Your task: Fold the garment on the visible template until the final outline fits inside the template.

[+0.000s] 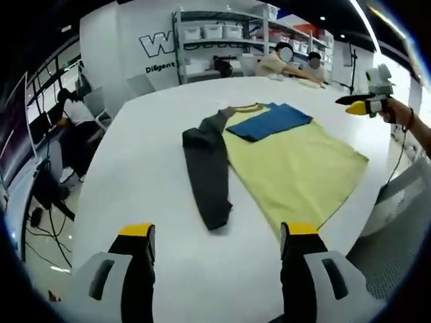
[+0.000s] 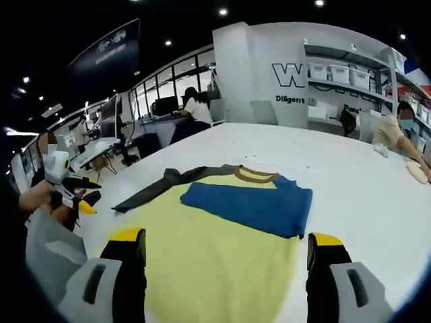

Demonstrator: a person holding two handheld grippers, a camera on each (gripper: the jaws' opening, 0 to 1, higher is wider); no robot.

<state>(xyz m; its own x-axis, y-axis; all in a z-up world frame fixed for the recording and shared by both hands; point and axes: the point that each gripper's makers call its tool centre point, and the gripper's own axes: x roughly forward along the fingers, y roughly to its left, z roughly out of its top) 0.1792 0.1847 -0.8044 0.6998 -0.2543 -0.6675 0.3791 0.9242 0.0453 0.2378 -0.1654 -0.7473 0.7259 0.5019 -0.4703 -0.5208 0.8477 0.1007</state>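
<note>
Your open, empty left gripper (image 1: 217, 252) sits nearest the long dark grey sleeve (image 1: 207, 180) of the yellow garment (image 1: 296, 171), its length running away from your fingers; right gripper (image 2: 225, 266) is open too

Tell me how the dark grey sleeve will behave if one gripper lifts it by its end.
The dark grey sleeve lies flat and creased on the white table, so it is probably floppy and would hang limp. It joins the yellow garment, so lifting it may drag the body along.
</note>
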